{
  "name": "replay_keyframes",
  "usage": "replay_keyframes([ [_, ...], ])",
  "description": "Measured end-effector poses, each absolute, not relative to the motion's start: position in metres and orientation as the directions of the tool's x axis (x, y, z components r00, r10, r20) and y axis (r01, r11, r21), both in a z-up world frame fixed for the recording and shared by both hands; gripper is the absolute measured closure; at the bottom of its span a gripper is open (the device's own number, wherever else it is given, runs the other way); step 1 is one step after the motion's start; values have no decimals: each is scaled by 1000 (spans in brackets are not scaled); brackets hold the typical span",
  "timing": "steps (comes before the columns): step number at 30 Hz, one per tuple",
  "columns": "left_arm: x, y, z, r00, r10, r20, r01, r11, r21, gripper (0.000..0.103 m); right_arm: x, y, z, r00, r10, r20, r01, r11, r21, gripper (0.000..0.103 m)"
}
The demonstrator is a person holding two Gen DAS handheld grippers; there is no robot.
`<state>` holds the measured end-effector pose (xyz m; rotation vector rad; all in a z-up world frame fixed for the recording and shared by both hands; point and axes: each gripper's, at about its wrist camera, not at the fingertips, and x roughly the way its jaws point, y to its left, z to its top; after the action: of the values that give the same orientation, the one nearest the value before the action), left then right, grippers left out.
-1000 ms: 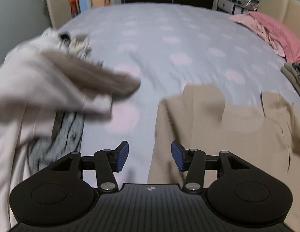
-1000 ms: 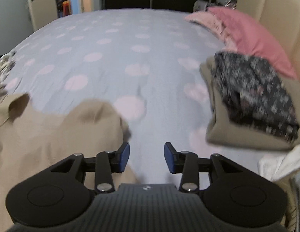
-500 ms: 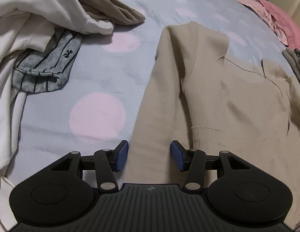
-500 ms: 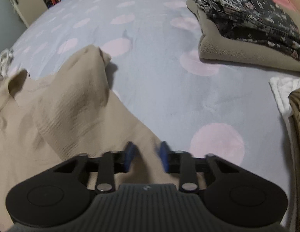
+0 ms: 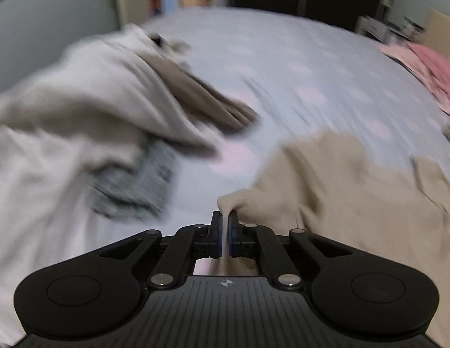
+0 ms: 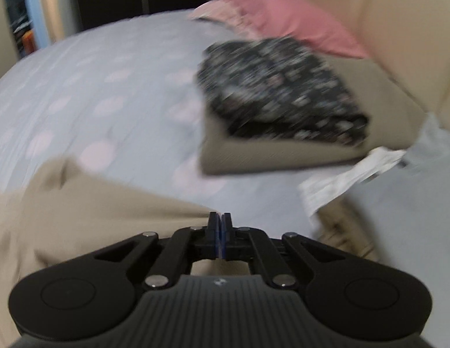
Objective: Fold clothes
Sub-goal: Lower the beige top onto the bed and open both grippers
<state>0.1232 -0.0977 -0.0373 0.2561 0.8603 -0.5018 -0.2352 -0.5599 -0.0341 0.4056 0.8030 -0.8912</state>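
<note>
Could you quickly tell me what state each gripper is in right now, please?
Left gripper: closed, pinching an edge of the beige sweater.
Right gripper: closed on the beige sweater's edge as well.

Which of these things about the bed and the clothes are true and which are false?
1. The left tool is shut on the beige top. True.
2. The right tool is wide open. False: it is shut on the beige top's edge.
3. A dark patterned garment lies on a folded tan one. True.
4. The pillow is green. False: it is pink.
5. The bedspread has pink dots. True.
</note>
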Motion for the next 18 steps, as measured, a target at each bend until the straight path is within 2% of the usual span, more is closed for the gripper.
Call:
replay_keyframes([
  [6,165,-85,-29,614,-195,-765,417,903,105,101,-238,-594,-41,280,-574,-770,873,486,-45,102],
  [11,176,-98,-52,549,-145,-823,458,876,151,99,-228,-600,-60,251,-540,-804,864,499,-66,101],
  [15,180,-104,-54,522,-163,-837,493,858,140,88,-221,-597,-58,322,-495,-807,824,566,-18,94],
  [18,178,-111,-44,507,-239,-829,537,839,87,77,-215,-595,-57,374,-459,-806,790,613,17,90],
])
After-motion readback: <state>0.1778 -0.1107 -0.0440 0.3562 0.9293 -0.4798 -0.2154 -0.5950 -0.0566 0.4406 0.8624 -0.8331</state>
